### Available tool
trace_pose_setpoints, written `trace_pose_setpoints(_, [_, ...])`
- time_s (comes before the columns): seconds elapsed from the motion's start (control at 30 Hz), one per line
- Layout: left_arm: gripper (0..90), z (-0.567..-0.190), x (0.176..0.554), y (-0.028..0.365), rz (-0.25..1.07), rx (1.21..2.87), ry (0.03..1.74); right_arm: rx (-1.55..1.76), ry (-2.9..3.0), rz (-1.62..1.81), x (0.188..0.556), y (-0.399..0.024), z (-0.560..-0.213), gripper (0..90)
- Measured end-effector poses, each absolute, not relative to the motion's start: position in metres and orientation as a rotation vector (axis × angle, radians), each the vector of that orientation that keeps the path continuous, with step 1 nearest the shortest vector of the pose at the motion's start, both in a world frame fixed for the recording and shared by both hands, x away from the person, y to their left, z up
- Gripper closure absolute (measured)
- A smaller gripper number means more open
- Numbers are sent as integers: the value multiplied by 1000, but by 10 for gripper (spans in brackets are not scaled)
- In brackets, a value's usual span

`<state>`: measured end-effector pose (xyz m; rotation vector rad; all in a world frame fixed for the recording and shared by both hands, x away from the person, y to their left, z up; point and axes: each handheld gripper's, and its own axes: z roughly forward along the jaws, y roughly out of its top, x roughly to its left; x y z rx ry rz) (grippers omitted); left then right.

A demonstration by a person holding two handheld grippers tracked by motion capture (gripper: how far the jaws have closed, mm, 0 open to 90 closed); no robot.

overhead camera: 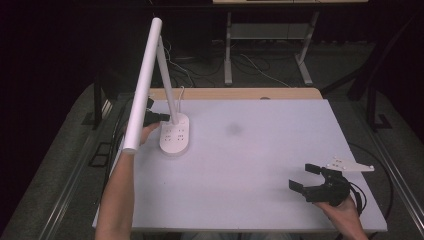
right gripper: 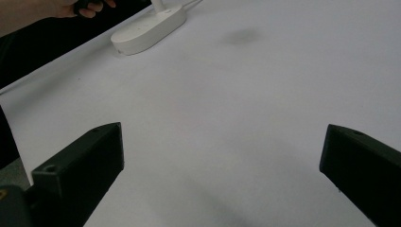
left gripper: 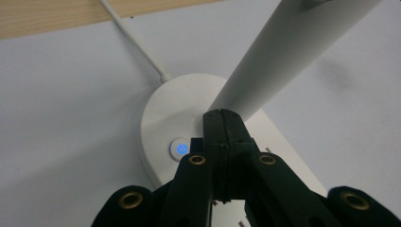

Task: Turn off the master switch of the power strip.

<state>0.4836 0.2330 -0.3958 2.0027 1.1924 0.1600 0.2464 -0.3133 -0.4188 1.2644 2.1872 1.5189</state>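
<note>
Desk lamp (overhead camera: 170,100) at the table's (overhead camera: 250,165) far left, power button (left gripper: 179,149) glowing blue on its base but not yet pressed, closed left gripper (left gripper: 222,118) just beside it, right gripper (overhead camera: 304,177) open, empty, well apart.

High view: overhead, facing forward. Left claw (left gripper: 222,116) view: close on lamp base (left gripper: 170,118). Right claw view: farther, probably same base.

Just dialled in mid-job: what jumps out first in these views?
A white desk lamp stands at the table's far left, its long head slanting over the edge. The left hand-held gripper, jaws shut, sits at the lamp base beside the glowing blue power button. The right hand-held gripper waits open, near right.
</note>
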Motion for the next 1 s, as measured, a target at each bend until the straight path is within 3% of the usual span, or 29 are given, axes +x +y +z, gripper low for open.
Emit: trace_pose_setpoints(1.0, [900,-420,492,238,120,1954,1251,1263,2193,1511,246,-313,-420,1])
